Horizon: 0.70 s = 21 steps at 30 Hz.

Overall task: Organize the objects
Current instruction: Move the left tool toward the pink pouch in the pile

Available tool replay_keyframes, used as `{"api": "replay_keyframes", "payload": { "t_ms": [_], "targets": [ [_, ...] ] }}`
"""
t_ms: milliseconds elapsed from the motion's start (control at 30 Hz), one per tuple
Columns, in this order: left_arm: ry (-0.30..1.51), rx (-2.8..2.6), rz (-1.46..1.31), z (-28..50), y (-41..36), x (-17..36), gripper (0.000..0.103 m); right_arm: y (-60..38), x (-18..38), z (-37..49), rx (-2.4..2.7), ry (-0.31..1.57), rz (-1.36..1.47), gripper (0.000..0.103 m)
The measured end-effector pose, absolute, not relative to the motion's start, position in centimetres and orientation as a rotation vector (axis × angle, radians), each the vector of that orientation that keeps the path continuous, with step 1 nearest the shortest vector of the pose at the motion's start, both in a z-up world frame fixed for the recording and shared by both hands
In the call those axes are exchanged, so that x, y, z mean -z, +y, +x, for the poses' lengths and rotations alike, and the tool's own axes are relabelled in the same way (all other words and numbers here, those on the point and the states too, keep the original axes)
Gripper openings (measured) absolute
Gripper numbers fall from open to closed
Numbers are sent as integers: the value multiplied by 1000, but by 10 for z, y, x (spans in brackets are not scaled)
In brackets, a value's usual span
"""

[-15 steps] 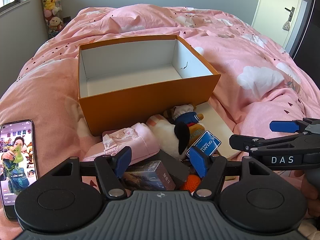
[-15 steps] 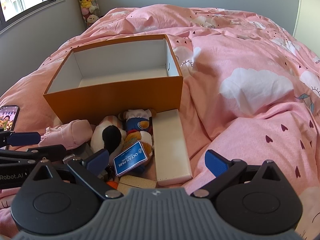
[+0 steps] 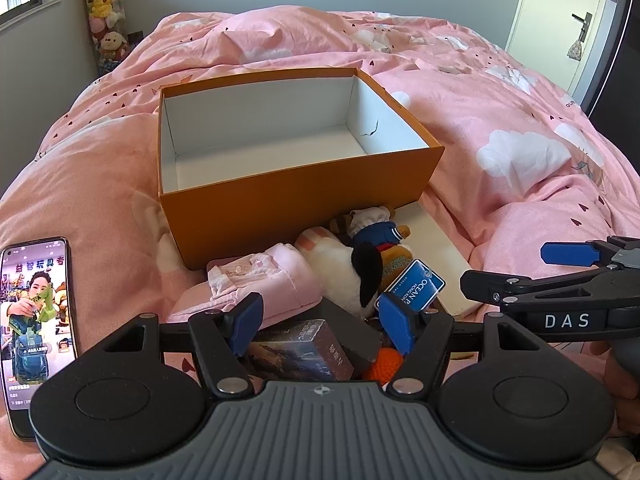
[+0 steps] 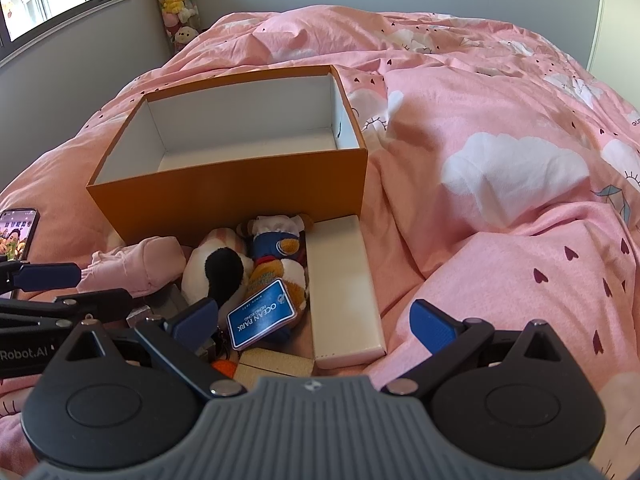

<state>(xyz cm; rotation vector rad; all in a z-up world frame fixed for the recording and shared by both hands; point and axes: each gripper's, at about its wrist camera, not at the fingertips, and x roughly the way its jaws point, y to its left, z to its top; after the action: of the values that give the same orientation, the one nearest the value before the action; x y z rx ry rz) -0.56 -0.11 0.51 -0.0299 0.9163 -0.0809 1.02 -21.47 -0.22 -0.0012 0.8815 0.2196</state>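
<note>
An open orange box (image 3: pixel 288 196) with a white empty inside sits on the pink bed; it also shows in the right wrist view (image 4: pixel 240 196). In front of it lies a pile: a folded pink garment (image 3: pixel 256 284), a white plush with a black ear (image 3: pixel 344 268), a sailor plush (image 4: pixel 276 240) with a blue Ocean Park tag (image 4: pixel 262 314), a long white box (image 4: pixel 340 284), a dark printed box (image 3: pixel 300 350) and an orange knitted thing (image 3: pixel 384 362). My left gripper (image 3: pixel 322 322) is open, low over the dark box. My right gripper (image 4: pixel 312 322) is open over the pile's near edge.
A phone (image 3: pixel 36 328) with a lit screen lies on the bed at the left. The rumpled pink duvet (image 4: pixel 500 168) rises in folds to the right of the pile. A stack of plush toys (image 3: pixel 106 12) stands by the far wall. A door (image 3: pixel 560 20) is at the far right.
Both grippers have barely moved. The pile and the box lie as before.
</note>
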Motion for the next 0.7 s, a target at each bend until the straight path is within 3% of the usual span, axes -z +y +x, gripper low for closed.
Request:
{"api": "replay_keyframes", "payload": {
  "t_ms": [100,200,467,567,700],
  "targets": [
    [926,67,-40,-4,5,-4,77,-214,3,11,-232,887,5,102],
    [939,62,-42,-2,10,-5,71,-213,4,12,-249,896,3,100],
    [983,42,-73,4,19,-1,63,-201,7,22,-348,935,-29,69],
    [1011,23,-94,7,23,2,55,-194,7,30,-391,945,-46,61],
    [1048,7,-119,10,29,9,47,-180,4,42,-445,951,-57,58]
  ]
}}
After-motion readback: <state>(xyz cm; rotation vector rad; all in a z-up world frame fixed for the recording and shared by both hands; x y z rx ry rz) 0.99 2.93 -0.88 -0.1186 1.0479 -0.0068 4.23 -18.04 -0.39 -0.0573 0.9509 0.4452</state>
